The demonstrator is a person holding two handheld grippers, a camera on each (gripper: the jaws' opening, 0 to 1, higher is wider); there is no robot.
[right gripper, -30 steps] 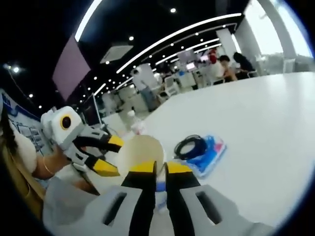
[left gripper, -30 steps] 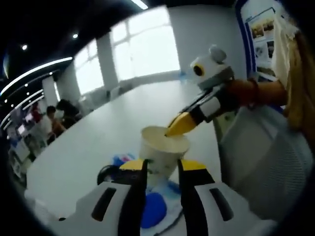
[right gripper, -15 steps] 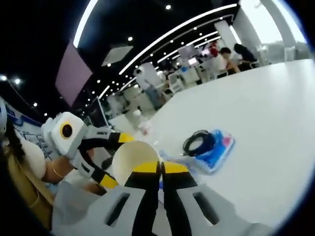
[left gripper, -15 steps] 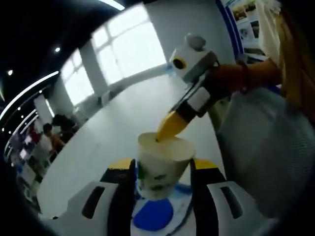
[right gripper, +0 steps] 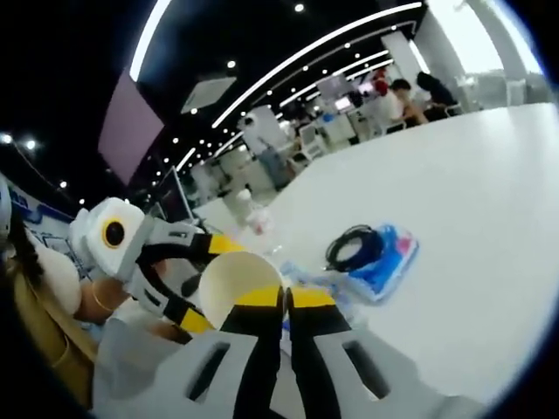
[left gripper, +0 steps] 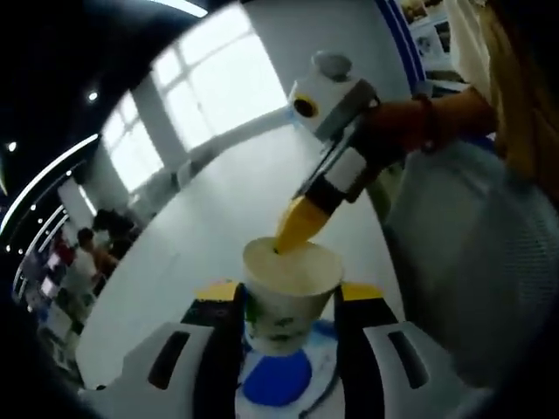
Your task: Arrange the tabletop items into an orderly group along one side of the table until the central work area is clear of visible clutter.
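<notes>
Around the cup: both grippers meet at it above the white table [right gripper: 489, 209].
Left gripper [left gripper: 286, 301]: reaches up from below, yellow-tipped jaws spread wide on either side of the paper cup [left gripper: 288, 292]; whether they touch its wall I cannot tell.
Cup: upright, mouth up, long axis vertical, over a blue round thing [left gripper: 275, 380].
Right gripper [right gripper: 285, 298]: slants down to the cup, jaws pinched narrow on the cup's rim.
Right of the cup: a black cable coil [right gripper: 354, 249] lies on a blue packet [right gripper: 384, 262].
</notes>
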